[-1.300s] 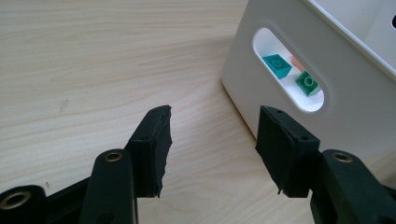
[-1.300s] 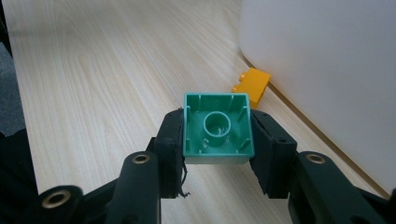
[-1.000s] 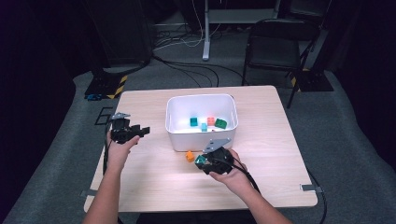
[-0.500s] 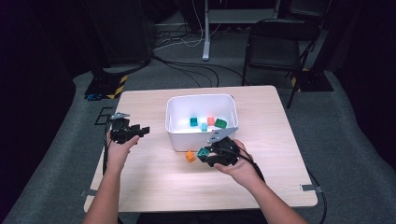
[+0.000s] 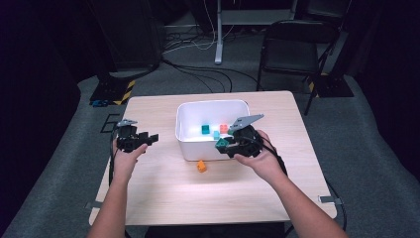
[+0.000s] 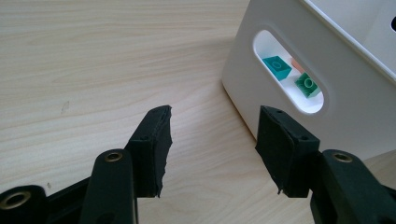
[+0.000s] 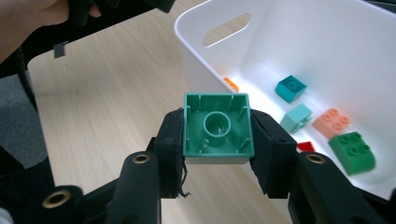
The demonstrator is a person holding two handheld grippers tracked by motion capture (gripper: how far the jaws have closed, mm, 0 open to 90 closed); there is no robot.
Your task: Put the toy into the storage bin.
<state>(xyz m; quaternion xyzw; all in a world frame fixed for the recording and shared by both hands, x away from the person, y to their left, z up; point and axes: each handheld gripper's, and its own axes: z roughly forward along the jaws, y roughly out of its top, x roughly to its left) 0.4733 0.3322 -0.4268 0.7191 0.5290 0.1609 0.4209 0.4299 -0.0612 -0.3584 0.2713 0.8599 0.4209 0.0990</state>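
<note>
My right gripper (image 7: 216, 135) is shut on a green brick (image 7: 217, 126), hollow underside facing its camera, held over the near rim of the white bin (image 7: 191, 56). From above, that gripper (image 5: 229, 145) and the green brick (image 5: 221, 144) hang at the bin's (image 5: 185, 148) front right edge. Inside the bin lie a teal brick (image 7: 290, 88), a light blue brick (image 7: 296, 117), a salmon brick (image 7: 331, 122), a small red brick (image 7: 306, 146) and a green brick (image 7: 353, 152). An orange brick (image 5: 201, 165) rests on the table in front of the bin. My left gripper (image 6: 212, 140) stands open and empty, left of the bin (image 6: 355, 93).
The wooden table (image 5: 163, 193) has free room in front and at the left. A black folding chair (image 5: 292, 47) and cables (image 5: 198, 74) lie on the floor beyond the far edge. The bin's side handle slot (image 6: 289, 70) faces my left gripper.
My right gripper has lifted the green brick from the table near the orange brick and carried it up to the bin's front edge. The left gripper has stayed put.
</note>
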